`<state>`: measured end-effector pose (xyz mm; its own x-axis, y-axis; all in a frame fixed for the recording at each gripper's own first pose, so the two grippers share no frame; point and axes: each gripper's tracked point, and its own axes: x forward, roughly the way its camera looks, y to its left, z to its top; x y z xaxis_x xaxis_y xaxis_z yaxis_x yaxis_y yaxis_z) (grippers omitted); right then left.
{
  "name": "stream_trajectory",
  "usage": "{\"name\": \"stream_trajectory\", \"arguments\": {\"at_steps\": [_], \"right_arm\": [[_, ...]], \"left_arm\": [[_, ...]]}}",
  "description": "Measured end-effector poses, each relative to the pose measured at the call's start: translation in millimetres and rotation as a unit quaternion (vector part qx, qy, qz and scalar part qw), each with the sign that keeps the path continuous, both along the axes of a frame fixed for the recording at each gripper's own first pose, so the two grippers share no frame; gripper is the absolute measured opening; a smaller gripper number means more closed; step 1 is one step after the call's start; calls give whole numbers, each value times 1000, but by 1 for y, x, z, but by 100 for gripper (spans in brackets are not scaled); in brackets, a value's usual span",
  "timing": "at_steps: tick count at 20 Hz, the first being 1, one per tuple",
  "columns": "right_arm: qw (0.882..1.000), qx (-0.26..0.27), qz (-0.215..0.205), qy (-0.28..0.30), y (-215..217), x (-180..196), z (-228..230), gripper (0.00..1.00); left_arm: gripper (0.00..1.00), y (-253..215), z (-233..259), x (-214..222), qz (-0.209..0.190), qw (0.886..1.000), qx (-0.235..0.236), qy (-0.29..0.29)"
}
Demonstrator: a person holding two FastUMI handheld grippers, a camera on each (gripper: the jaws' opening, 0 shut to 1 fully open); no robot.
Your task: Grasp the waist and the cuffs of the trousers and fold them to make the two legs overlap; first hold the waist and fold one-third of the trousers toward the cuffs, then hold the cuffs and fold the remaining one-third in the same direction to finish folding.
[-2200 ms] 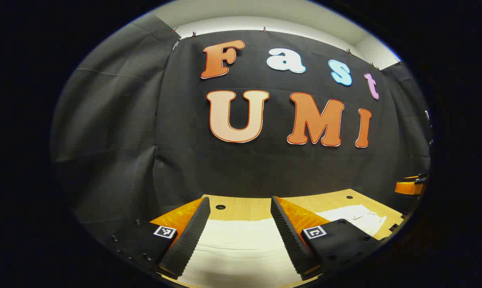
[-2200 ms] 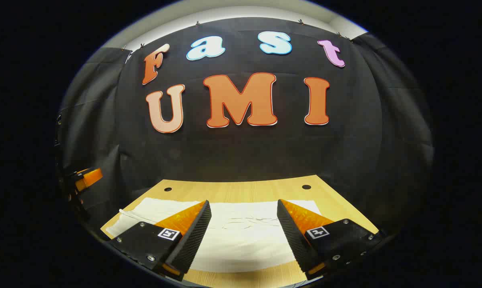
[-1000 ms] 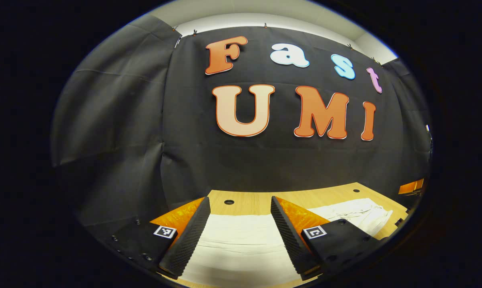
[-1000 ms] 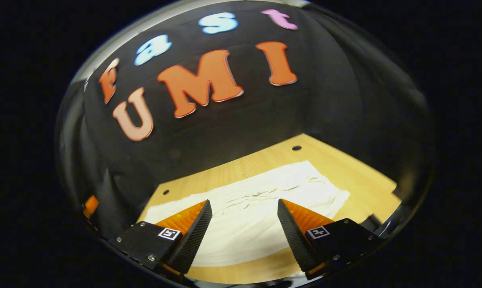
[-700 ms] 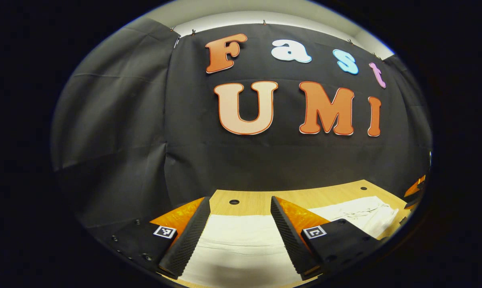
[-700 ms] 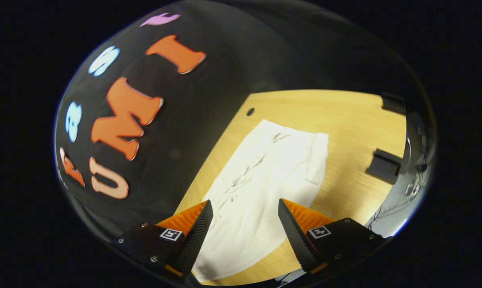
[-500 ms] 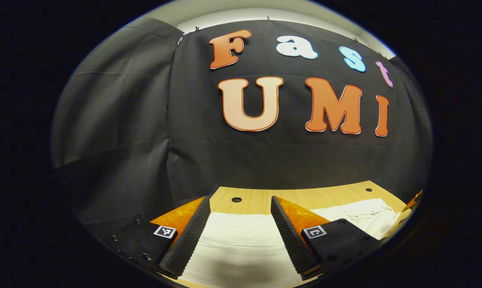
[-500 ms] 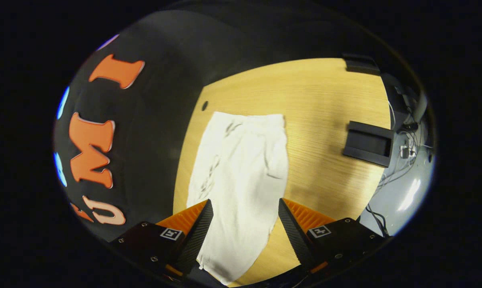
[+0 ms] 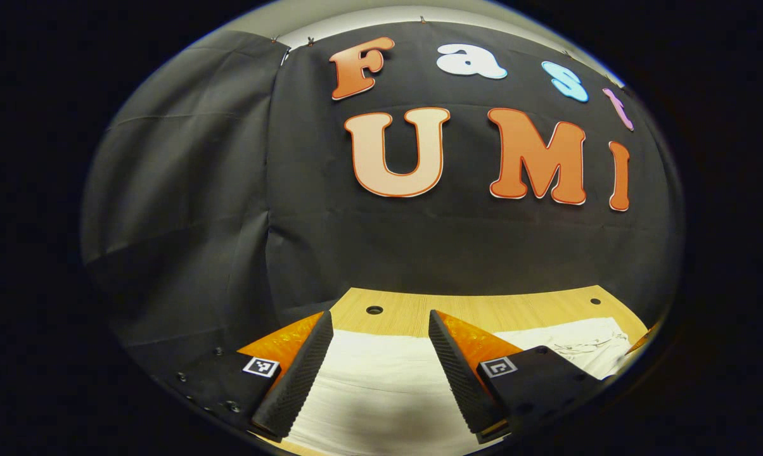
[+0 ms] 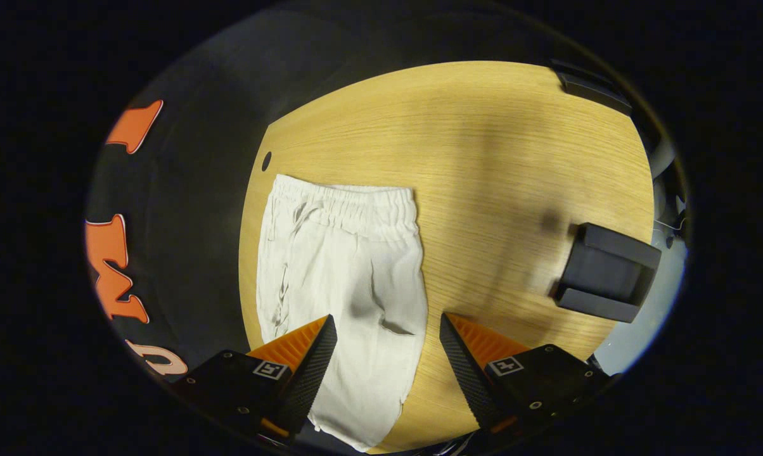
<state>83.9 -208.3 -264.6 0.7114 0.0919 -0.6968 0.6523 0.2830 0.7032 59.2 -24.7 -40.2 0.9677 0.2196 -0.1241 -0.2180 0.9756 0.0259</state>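
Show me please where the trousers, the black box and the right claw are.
trousers [image 10: 343, 266], right gripper view, on the flat cloth below the waistband.
black box [image 10: 609, 269], right gripper view, on its dark top face.
right claw [image 10: 388, 367], right gripper view, midway between its open fingertips.

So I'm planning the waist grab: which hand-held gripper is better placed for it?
Probably the right hand-held gripper: open, aimed along the trousers toward the elastic waist. The left hand-held gripper hovers open over plain cloth.
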Motion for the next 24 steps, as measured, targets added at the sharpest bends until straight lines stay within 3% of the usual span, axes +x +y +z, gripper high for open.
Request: {"name": "stream_trajectory", "arguments": {"at_steps": [5,6,7,8,9,11,12,14,19,22,24], "right_arm": [[999,12,36,1,10,26,3,98],[999,15,43,5,12,28,1,95],[999,17,45,12,12,29,-3,91],[999,22,46,15,13,32,-7,75],[998,27,47,21,13,31,-10,67],[998,24,49,33,11,28,-19,41],[998,25,52,31,11,27,-19,20],[997,21,62,29,11,27,-19,5],[997,23,71,31,11,26,-19,3],[997,24,71,31,10,25,-19,3],[997,23,70,31,10,25,-18,3]], "left_arm": [[99,1,-16,3,24,999,-35,14],[96,0,-22,3,28,998,-53,20],[100,1,-29,3,33,996,-73,26],[99,2,-37,1,39,994,-92,33],[99,3,-46,0,44,992,-112,42],[99,5,-69,-2,57,982,-165,67],[99,6,-81,-3,66,975,-199,76],[100,18,-110,-9,104,957,-256,87],[100,27,-169,-54,194,874,-426,127],[100,31,-189,-88,250,809,-512,143],[100,48,-188,-118,290,772,-543,155]]}}
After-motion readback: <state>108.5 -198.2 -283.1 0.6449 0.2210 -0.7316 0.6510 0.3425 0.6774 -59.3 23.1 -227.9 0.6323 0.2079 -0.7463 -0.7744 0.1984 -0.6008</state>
